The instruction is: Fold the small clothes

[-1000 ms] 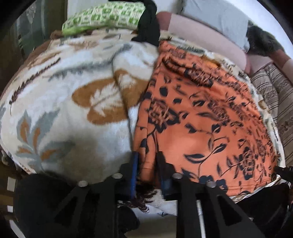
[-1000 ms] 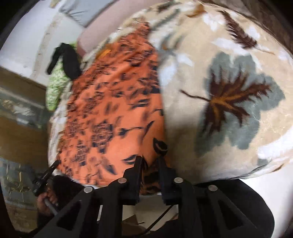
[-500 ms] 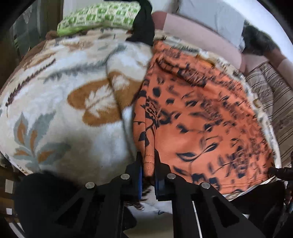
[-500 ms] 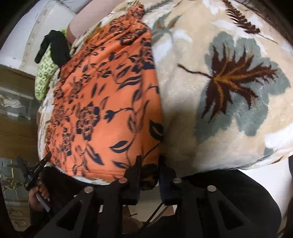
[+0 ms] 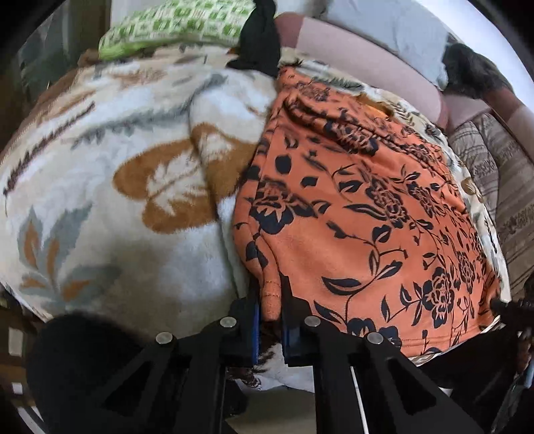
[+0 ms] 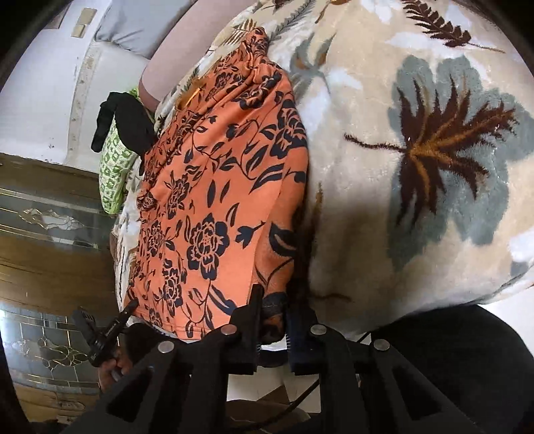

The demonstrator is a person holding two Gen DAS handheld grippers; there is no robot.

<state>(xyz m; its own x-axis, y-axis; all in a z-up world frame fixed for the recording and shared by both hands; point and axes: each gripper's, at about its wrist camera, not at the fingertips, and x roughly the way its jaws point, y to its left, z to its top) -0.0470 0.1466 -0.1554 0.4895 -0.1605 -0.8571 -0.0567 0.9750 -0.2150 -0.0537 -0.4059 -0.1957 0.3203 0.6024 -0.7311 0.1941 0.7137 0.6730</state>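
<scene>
Orange garment (image 5: 360, 213) flat on blanket (image 5: 100, 187). Left gripper (image 5: 271, 300) and right gripper (image 6: 274, 308) each pinch a near hem corner. Soft, light, limp; corners good holds.

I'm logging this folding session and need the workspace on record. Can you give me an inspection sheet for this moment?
Surface: leaf-print fleece blanket, soft and rumpled.
Job's things: orange floral garment spread flat on the blanket, near hem at the blanket's edge.
Clutter: green patterned cloth and black cloth at the far end; grey pillow.
Grippers: left gripper shut on the garment's near left corner; right gripper shut on its near right corner.
Cables: thin dark cable below the right gripper.
Surroundings: white wall, wood-and-glass panel.
</scene>
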